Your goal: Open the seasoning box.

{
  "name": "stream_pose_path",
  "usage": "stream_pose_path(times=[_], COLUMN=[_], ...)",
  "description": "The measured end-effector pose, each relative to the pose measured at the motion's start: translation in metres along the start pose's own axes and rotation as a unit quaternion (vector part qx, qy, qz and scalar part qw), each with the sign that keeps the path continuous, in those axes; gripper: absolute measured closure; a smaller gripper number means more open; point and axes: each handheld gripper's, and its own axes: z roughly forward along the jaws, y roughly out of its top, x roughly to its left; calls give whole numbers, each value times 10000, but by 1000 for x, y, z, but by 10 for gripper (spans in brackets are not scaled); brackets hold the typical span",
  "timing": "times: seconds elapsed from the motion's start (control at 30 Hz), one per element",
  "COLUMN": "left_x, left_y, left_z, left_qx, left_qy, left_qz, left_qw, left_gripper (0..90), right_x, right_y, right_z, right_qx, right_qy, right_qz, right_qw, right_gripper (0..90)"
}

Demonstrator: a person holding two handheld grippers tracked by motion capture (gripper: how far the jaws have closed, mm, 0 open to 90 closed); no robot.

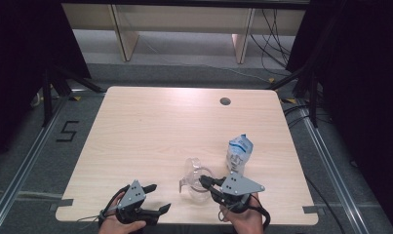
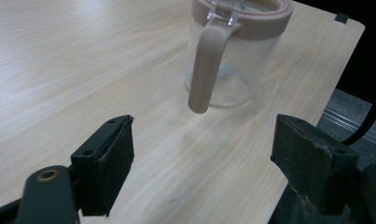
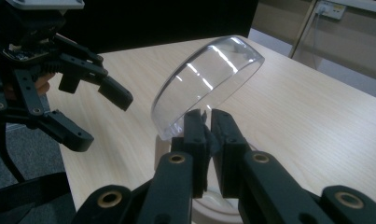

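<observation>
Right gripper (image 3: 209, 128) clenched on the hinge tab of the clear lid (image 3: 206, 81), which stands tilted up over the jug (image 1: 198, 181). Jug (clear body, beige rim and handle) sits near the counter's (image 1: 150, 131) front edge, between the two grippers. Left gripper (image 2: 202, 161) released, jaws wide apart, facing the jug handle (image 2: 204, 70) without touching. A crumpled plastic bottle (image 1: 238, 152) stands just behind the jug.

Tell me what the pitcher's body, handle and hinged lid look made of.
Pitcher body: clear glossy plastic or glass; the table grain shows through it. Handle and rim band: matte beige, probably plastic or silicone, with no shine. Lid: transparent glossy plastic, with bright streak reflections, pinched by the right gripper.
</observation>
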Motion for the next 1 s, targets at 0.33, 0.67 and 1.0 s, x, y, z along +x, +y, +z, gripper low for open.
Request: stream_pose_path(times=[0.33, 0.67, 1.0], left_x=[1, 3, 2], left_y=[-7, -7, -7], left_z=[-1, 0, -1], left_qx=[72, 51, 67], left_qy=[65, 36, 1], left_qz=[64, 131, 149], left_qw=[9999, 9999, 9999], left_gripper=[159, 151, 151], right_x=[7, 12, -11], right_y=[3, 2, -19], right_z=[6, 8, -22], right_qx=[40, 73, -98], right_qy=[138, 209, -463], right_qz=[-122, -144, 295], right_qw=[9998, 9997, 9984], right_gripper=[846, 772, 477])
